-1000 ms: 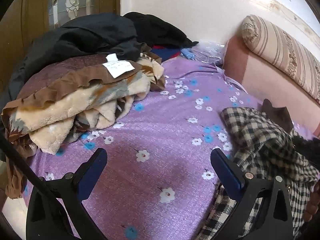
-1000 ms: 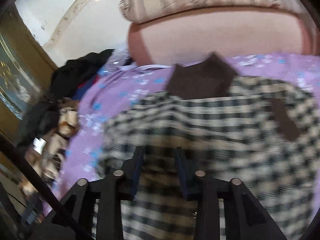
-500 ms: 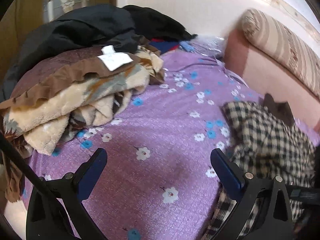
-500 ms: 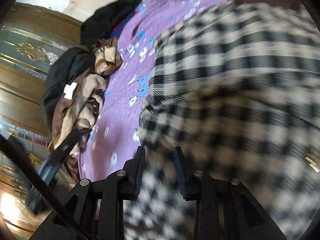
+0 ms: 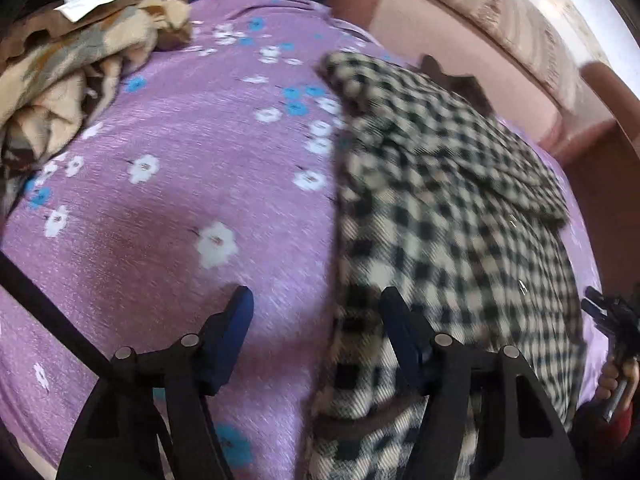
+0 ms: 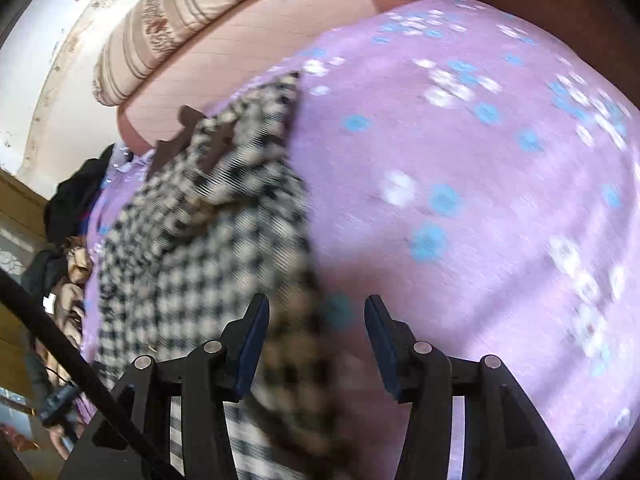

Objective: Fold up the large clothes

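Since a second earlier, right gripper (image 6: 316, 338) had let go of the checked coat (image 5: 452, 216) and stood parted, empty, straddling its right edge. Left gripper (image 5: 316, 332), also apart and empty, had narrowed and swung over the left edge. Coat lay lengthwise on the purple sheet (image 5: 180, 184), collar toward the headboard (image 5: 452, 52). Best to pinch both hem corners evenly before folding.

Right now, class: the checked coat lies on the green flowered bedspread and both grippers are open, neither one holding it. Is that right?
One detail is wrong: the bedspread is purple, not green, as both wrist views show. The rest stands: the checked coat lies on it, and the left gripper and right gripper are open, neither holding it.
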A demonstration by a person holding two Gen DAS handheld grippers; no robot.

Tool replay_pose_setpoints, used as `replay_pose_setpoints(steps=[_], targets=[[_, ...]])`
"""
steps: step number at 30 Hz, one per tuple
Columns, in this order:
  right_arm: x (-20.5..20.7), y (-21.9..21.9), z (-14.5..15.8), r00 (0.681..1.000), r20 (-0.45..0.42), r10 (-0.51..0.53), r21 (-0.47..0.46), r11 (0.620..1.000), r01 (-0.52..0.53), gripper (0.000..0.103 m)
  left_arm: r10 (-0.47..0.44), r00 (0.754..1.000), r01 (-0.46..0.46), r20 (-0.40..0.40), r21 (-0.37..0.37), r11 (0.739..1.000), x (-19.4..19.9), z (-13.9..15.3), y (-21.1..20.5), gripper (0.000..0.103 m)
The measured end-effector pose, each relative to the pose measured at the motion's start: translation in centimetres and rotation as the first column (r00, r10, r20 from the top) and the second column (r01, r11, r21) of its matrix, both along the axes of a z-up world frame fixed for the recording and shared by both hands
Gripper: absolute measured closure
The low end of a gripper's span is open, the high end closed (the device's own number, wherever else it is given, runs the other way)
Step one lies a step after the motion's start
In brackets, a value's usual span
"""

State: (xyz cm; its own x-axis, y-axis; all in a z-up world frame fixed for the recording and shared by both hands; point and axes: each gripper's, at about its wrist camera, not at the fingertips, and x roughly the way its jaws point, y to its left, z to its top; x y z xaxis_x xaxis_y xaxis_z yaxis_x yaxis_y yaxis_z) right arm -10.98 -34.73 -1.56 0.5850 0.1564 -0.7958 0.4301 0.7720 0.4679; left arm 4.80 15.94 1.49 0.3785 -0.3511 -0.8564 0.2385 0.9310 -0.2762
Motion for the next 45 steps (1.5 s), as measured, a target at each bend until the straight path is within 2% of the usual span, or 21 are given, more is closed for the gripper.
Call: replay_pose_setpoints(steps=[2, 5, 7, 8, 11, 13, 19, 22, 27, 28, 29, 30, 31, 32, 35, 40, 45], targets=[[-1.1, 0.2, -1.9, 1.000, -0.002, 0.029, 0.089, 0.996, -0.029, 0.049, -0.013, 1.000, 0.012, -0.007, -0.040, 0.999, -0.9, -0.1, 0.2, 0.039], [-2.7, 0.4, -2.5, 0.997, 0.067, 0.045, 0.173, 0.983, -0.056, 0.049, -0.020, 1.000, 0.017, -0.022, -0.109, 0.994, -2.5, -0.3, 0.3, 0.040], [-3.5, 0.9, -3.3, 0.992, 0.107, 0.070, 0.304, 0.947, -0.100, 0.049, -0.031, 0.998, 0.020, -0.057, -0.177, 0.984, -3.7, -0.6, 0.4, 0.047], [-4.0, 0.9, -3.6, 0.990, 0.117, 0.076, 0.336, 0.935, -0.111, 0.049, -0.038, 0.997, 0.023, -0.073, -0.200, 0.980, -4.5, -0.7, 0.3, 0.051], [-5.4, 2.4, -4.1, 0.984, 0.144, 0.101, 0.391, 0.908, -0.150, 0.049, -0.046, 0.995, 0.025, -0.086, -0.229, 0.973, -6.8, -0.9, 0.2, 0.053], [-6.8, 3.2, -4.6, 0.980, 0.160, 0.116, 0.454, 0.873, -0.178, 0.049, -0.044, 0.995, 0.020, -0.089, -0.248, 0.969, -8.4, -1.0, 0.5, 0.053], [-10.2, 5.8, -5.7, 0.972, 0.180, 0.151, 0.537, 0.813, -0.226, 0.049, -0.020, 0.992, -0.026, -0.128, -0.347, 0.938, -12.4, -1.6, 2.3, 0.053], [-11.1, 6.7, -5.4, 0.969, 0.176, 0.174, 0.519, 0.820, -0.241, 0.049, -0.014, 0.992, -0.028, -0.122, -0.339, 0.940, -13.3, -1.6, 2.4, 0.053], [-12.4, 8.6, -4.8, 0.964, 0.165, 0.210, 0.444, 0.857, -0.263, 0.050, -0.016, 0.998, -0.002, -0.069, -0.257, 0.967, -14.5, -1.4, 1.3, 0.050], [-12.5, 9.1, -4.6, 0.965, 0.162, 0.205, 0.418, 0.871, -0.256, 0.051, -0.015, 0.998, 0.000, -0.062, -0.245, 0.969, -14.6, -1.3, 1.3, 0.050], [-12.5, 9.5, -4.5, 0.967, 0.155, 0.203, 0.393, 0.885, -0.249, 0.058, -0.012, 0.998, -0.001, -0.054, -0.226, 0.974, -14.7, -1.3, 1.1, 0.050], [-12.3, 9.8, -4.4, 0.969, 0.141, 0.203, 0.363, 0.900, -0.241, 0.072, -0.006, 0.999, -0.004, -0.048, -0.199, 0.980, -14.9, -1.2, 0.8, 0.057], [-12.2, 10.0, -4.4, 0.971, 0.124, 0.205, 0.339, 0.911, -0.235, 0.080, 0.009, 0.999, -0.016, -0.046, -0.167, 0.986, -15.0, -1.1, 0.8, 0.071], [-12.2, 9.9, -4.3, 0.971, 0.116, 0.207, 0.331, 0.914, -0.234, 0.091, 0.018, 0.998, -0.026, -0.058, -0.137, 0.990, -14.9, -1.0, 0.8, 0.092], [-13.1, 9.1, -3.6, 0.972, 0.138, 0.188, 0.337, 0.914, -0.224, 0.094, 0.040, 0.997, -0.050, -0.060, -0.172, 0.984, -15.6, 0.2, 1.7, 0.093], [-17.2, 7.5, -1.4, 0.959, 0.197, 0.204, 0.339, 0.904, -0.262, 0.095, 0.026, 0.999, -0.032, -0.032, -0.201, 0.979, -18.8, 2.7, 3.5, 0.095], [-19.0, 8.0, -2.2, 0.951, 0.162, 0.265, 0.327, 0.894, -0.305, 0.095, 0.026, 0.998, -0.038, -0.064, -0.190, 0.981, -21.1, 1.5, 3.9, 0.095]])
